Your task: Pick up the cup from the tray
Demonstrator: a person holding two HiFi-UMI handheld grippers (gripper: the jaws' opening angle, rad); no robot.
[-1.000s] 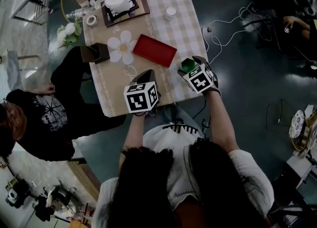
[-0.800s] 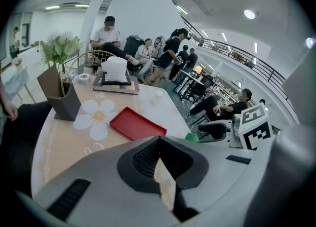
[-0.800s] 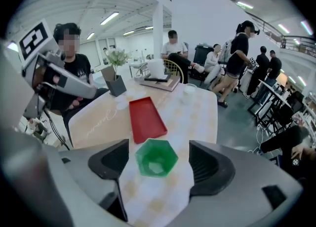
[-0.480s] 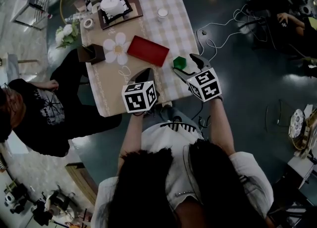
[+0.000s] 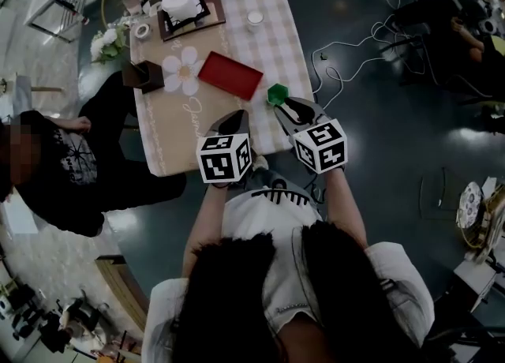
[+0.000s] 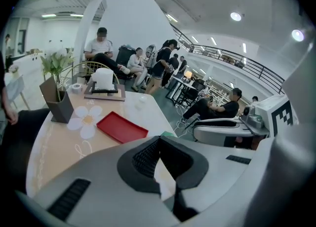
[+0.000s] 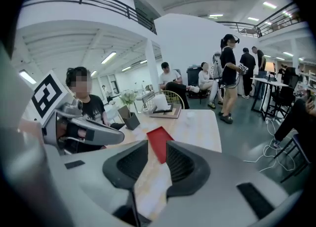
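The green cup [image 5: 276, 94] stands on the checked tablecloth near the table's right edge, to the right of the empty red tray [image 5: 230, 75]. My right gripper [image 5: 286, 106] sits just behind the cup and apart from it. Its jaws are closing, and in the right gripper view [image 7: 157, 154] a gap remains with nothing between them; the red tray [image 7: 159, 142] shows beyond. My left gripper [image 5: 231, 121] hovers over the table's near edge with its jaws together and empty. In the left gripper view [image 6: 159, 157] the tray [image 6: 121, 128] lies ahead and a sliver of the cup [image 6: 167, 133] peeks over the jaw.
On the table [image 5: 280, 30] are a dark box [image 5: 142, 76], a white flower mat [image 5: 183, 69], a white roll on a dark tray [image 5: 180, 2], a small white cup [image 5: 254, 18] and a tape roll [image 5: 142, 31]. A person [image 5: 55, 164] sits at the left. Cables [image 5: 347, 54] lie on the floor at the right.
A second ago the green cup sat between my right gripper's jaws. The gripper has let go and drawn back, and its jaws have narrowed. The left gripper kept its place.
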